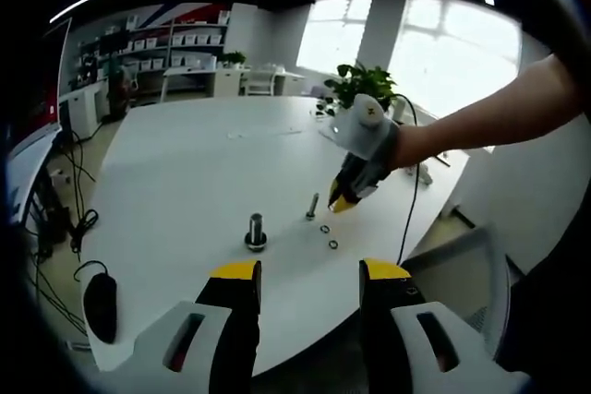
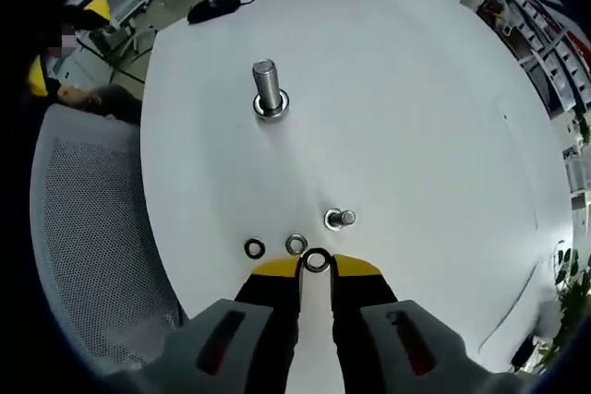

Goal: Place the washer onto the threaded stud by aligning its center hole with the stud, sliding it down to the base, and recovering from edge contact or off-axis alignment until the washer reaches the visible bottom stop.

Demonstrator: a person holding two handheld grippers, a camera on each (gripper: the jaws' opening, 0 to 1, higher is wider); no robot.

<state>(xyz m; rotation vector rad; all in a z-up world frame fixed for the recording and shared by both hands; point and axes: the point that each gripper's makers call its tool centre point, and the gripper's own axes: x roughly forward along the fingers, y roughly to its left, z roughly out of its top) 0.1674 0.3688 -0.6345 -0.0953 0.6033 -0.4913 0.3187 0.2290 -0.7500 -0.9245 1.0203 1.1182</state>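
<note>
A tall threaded stud [image 2: 268, 88] stands upright on the white round table [image 2: 416, 99], with a ring around its base. A shorter bolt [image 2: 339, 219] stands nearer my right gripper [image 2: 317, 269], which is shut on a small washer [image 2: 317, 261] pinched at its yellow tips. Two more small rings [image 2: 254, 248] lie on the table just left of the tips. In the left gripper view the stud [image 1: 256, 231] is ahead of my open, empty left gripper [image 1: 309, 272]. There the right gripper [image 1: 343, 200] comes down from the right beside the short bolt [image 1: 312, 207].
A black mouse [image 1: 100, 304] lies near the table's left edge, with cables hanging beside it. A grey mesh chair [image 2: 92, 228] stands close to the table edge. A potted plant [image 1: 365, 85] sits at the far side. A person's arm [image 1: 499, 117] reaches in from the right.
</note>
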